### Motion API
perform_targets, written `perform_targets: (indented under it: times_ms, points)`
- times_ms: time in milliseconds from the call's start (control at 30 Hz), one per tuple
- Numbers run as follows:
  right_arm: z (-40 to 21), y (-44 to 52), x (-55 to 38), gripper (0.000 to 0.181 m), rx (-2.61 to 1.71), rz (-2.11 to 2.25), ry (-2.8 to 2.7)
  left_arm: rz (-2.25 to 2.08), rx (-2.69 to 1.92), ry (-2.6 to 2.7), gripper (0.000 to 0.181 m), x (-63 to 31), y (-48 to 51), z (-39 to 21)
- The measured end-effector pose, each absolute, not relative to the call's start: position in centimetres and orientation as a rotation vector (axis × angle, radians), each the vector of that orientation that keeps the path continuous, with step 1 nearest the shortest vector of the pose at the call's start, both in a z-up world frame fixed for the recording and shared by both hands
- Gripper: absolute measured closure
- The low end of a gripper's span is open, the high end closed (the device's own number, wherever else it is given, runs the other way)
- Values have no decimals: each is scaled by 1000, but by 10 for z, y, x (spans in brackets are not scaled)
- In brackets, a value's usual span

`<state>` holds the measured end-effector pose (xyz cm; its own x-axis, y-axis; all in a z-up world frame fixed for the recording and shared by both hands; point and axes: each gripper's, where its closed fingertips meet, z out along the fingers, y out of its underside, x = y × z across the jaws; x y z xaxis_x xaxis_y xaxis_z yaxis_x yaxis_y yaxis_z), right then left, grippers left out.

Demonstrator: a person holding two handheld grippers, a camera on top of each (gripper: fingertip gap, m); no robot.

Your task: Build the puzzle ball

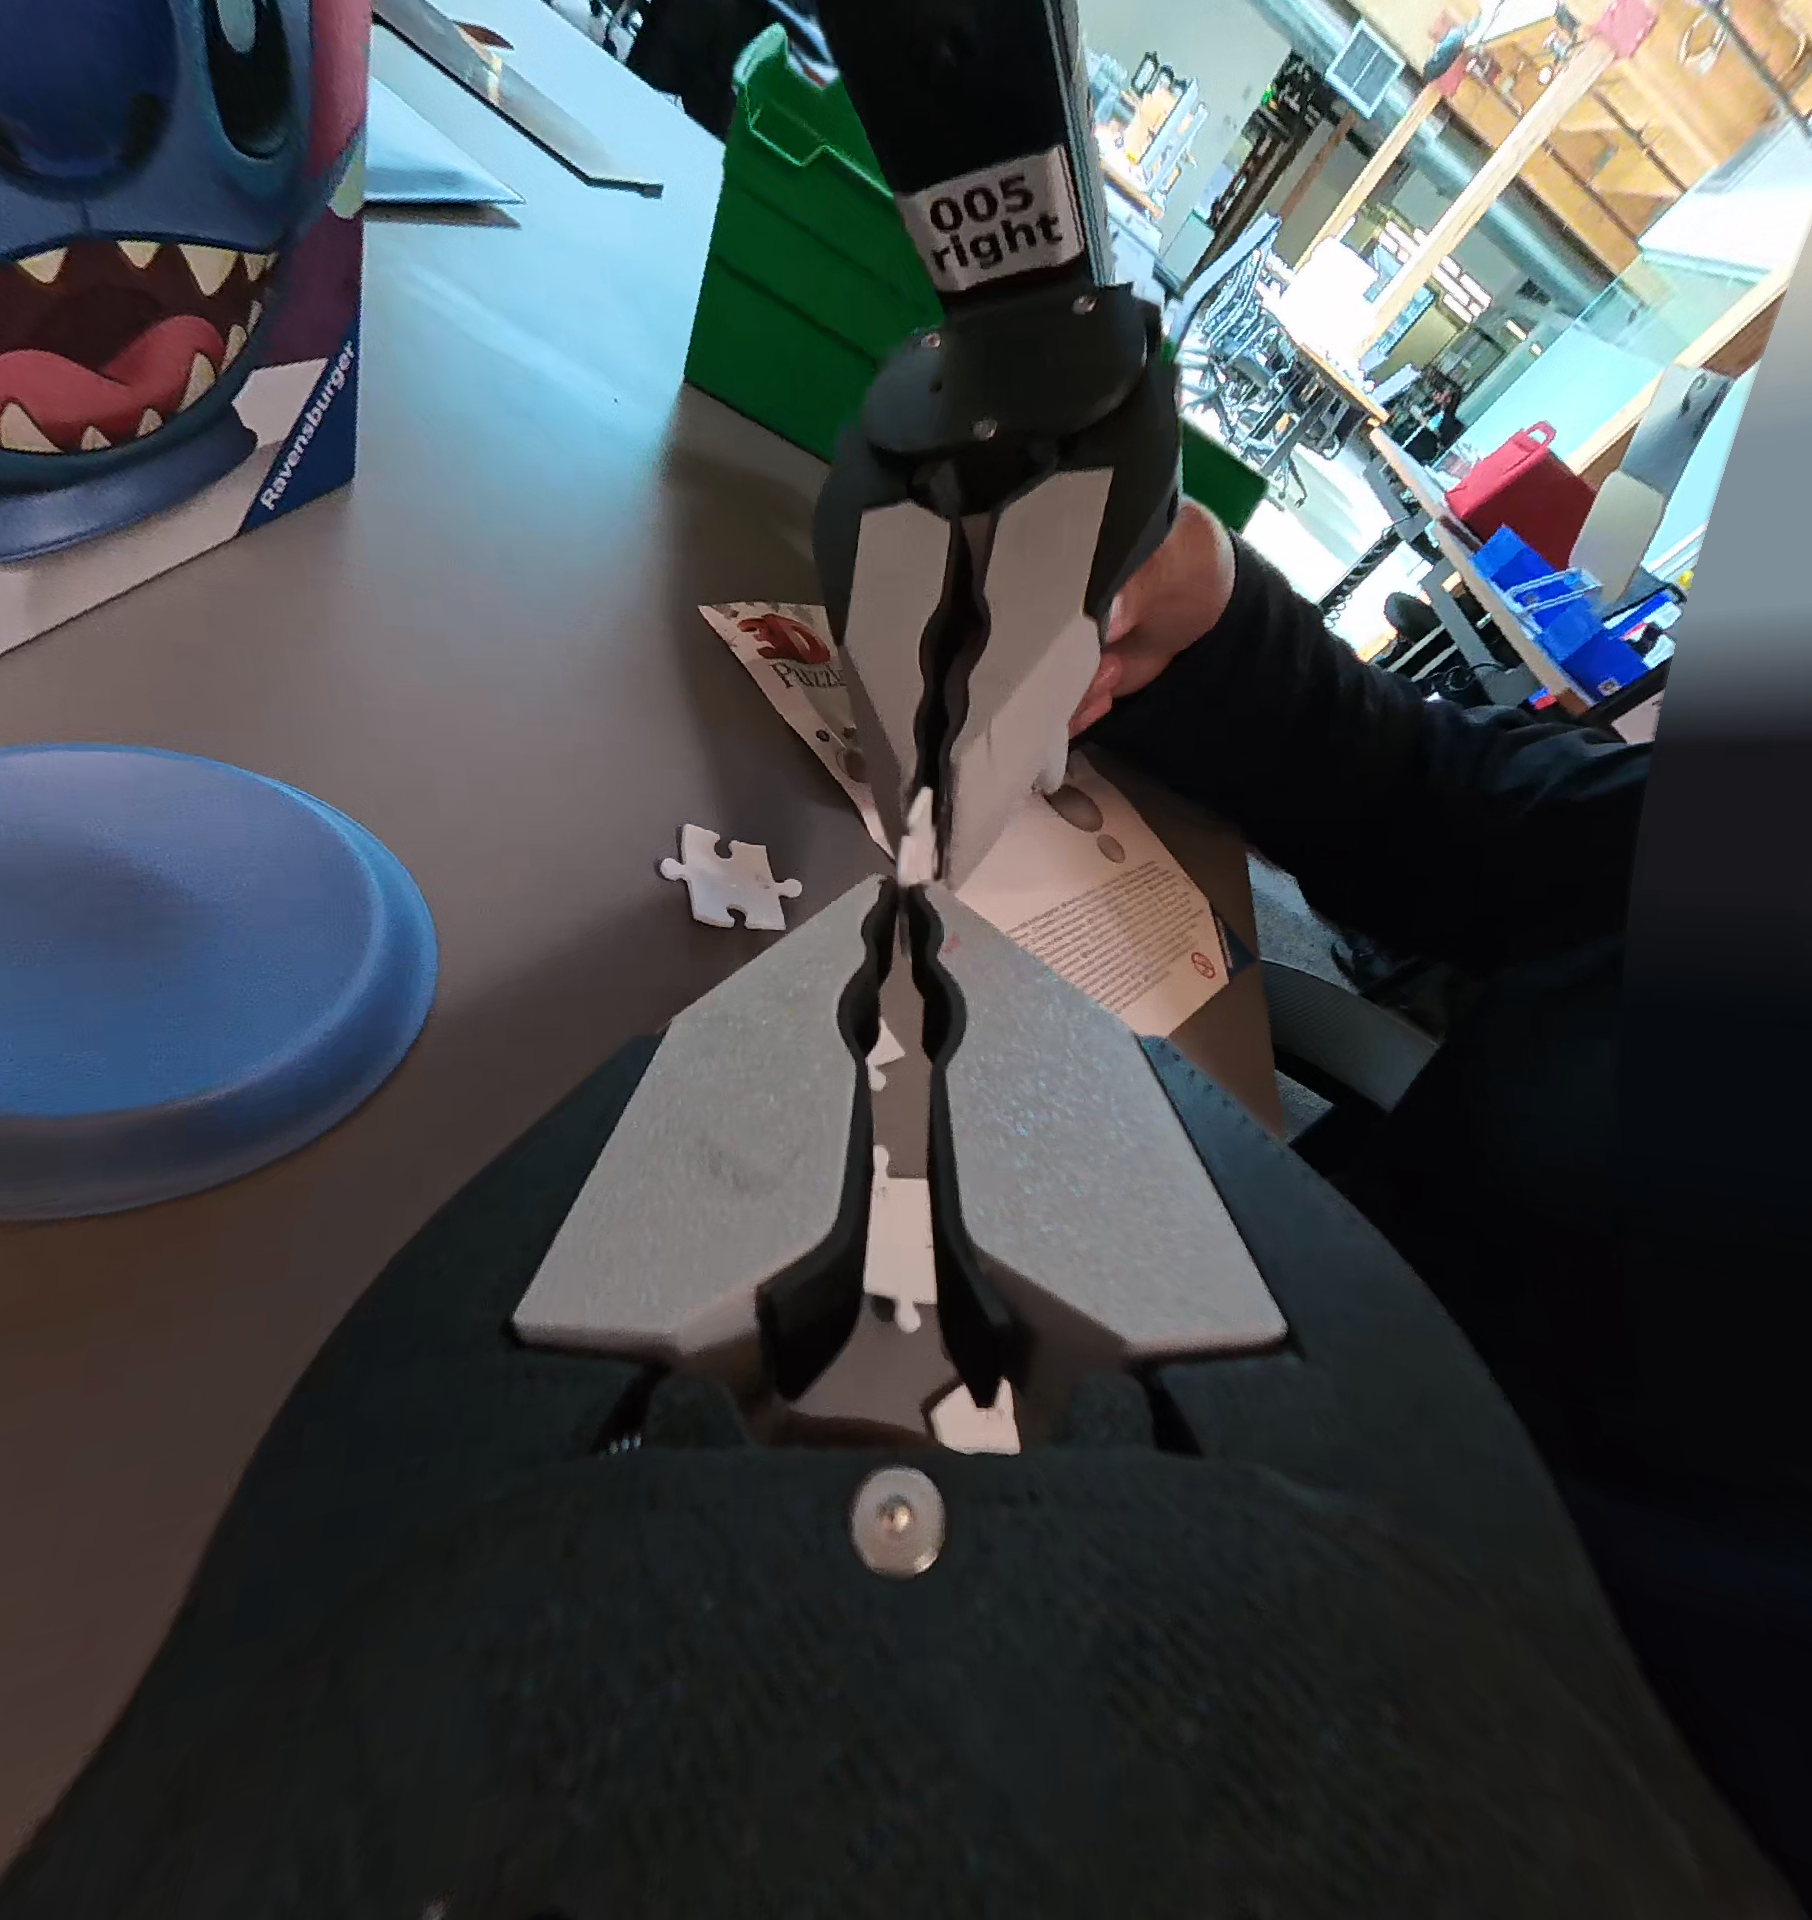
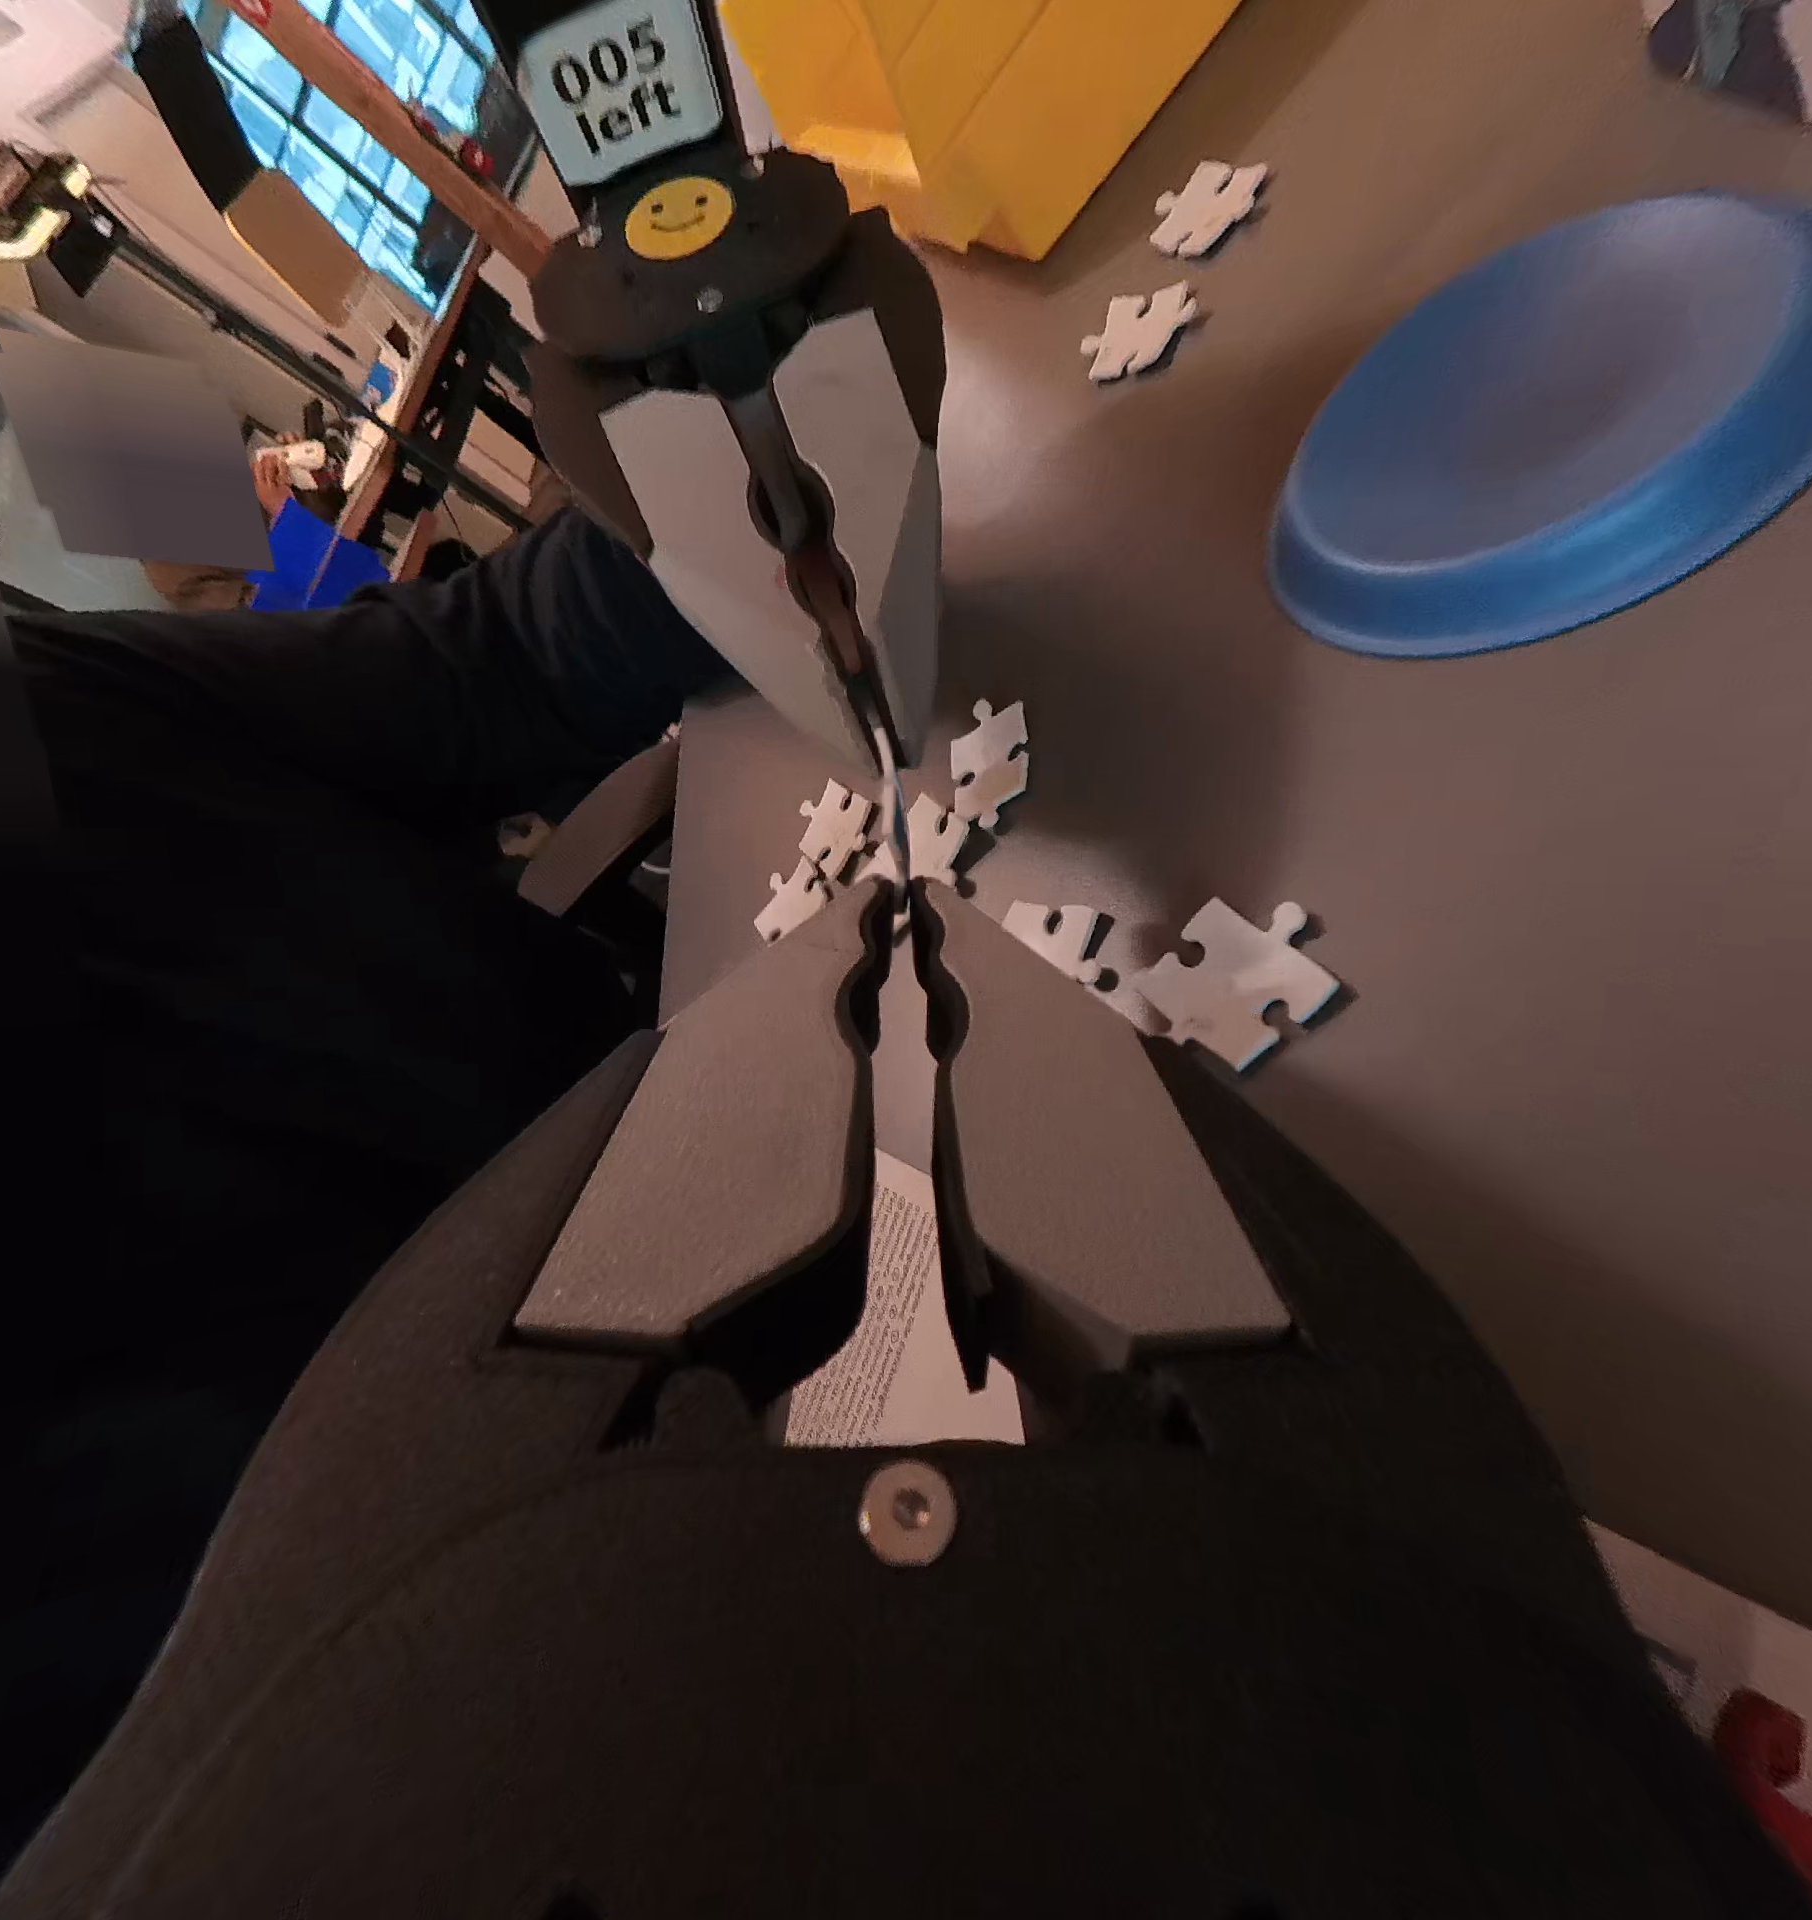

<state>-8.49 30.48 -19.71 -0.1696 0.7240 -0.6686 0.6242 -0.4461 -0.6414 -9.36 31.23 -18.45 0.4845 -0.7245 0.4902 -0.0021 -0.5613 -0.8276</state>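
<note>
Both grippers meet tip to tip above the table, each pinching a thin puzzle piece edge-on, so the step in hand looks like joining two pieces in mid-air.

Largest first: the blue stand dish sits well left of the left gripper's jaws; in the right wrist view it lies up and right of the right jaws. The puzzle box stands far ahead-left of the left jaws, with a green bin behind the right gripper. The instruction leaflet lies under and just right of the meeting tips.

The left gripper has jaws narrow, nearly shut; the right wrist view shows a thin blue-edged piece sticking out of its tips. The right gripper is also narrow, clamped on a white piece poking past its tips. The two pieces sit right at the tips and look touching or just apart; I cannot tell if the tabs are engaged.

To do it well, judged from here: keep both clamps firm, line the tab with the blank in one plane, then push straight along the jaws. Any twist likely pops a thin piece out.

Loose pieces lie on the table just below and right of the right jaws, with a cluster directly under the tips; one spare piece lies just left of the left tips.
</note>
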Motion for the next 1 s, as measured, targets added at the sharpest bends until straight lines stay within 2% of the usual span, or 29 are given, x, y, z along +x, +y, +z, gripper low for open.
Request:
perform_targets:
  times_ms: [233, 467, 600, 1000]
  points:
    - [-206, 297, -83, 180, -1966, 1632, -1697, -1128, -1935, 633, 181, -90, 309, -187]
    - [-199, 301, -82, 168, -1938, 1629, -1674, -1148, -1990, 719, 181, -83, 298, -199]
    - [-210, 290, -87, 181, -1926, 1542, -1759, -1117, -1993, 753, 181, -81, 296, -201]
    - [-220, 293, -100, 181, -2093, 1584, -1591, -862, -2036, 741, 179, -114, 310, -200]
